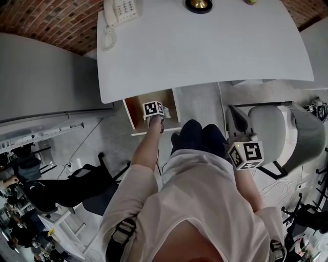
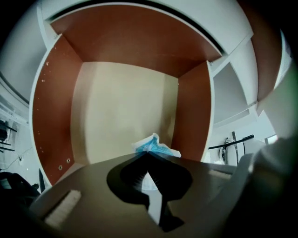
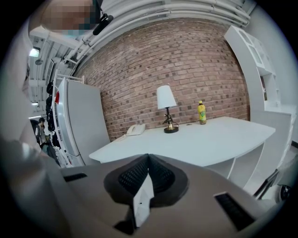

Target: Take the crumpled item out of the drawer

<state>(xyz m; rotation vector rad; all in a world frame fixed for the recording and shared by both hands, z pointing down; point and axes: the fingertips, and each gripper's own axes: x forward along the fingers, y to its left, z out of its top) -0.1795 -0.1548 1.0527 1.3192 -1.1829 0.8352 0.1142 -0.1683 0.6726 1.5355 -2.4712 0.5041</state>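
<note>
The open drawer (image 2: 51, 116) has red-brown walls and a pale cream floor. In the left gripper view, my left gripper (image 2: 148, 154) is shut on a crumpled blue and white item (image 2: 154, 146), which sticks out past the jaw tips above the drawer floor near its right wall. Seen from the head view, the left gripper (image 1: 156, 116) points steeply down into the drawer (image 1: 134, 111) under the desk edge. My right gripper (image 3: 148, 156) is shut on nothing and faces the desk; it (image 1: 234, 116) hangs at the person's right side.
A white desk (image 1: 205, 46) overhangs the drawer, with a phone (image 1: 121, 10) and a lamp base (image 1: 198, 4) on it. The right gripper view shows the lamp (image 3: 166, 108), a yellow bottle (image 3: 201, 113) and a brick wall. A grey chair (image 1: 277, 130) stands at the right.
</note>
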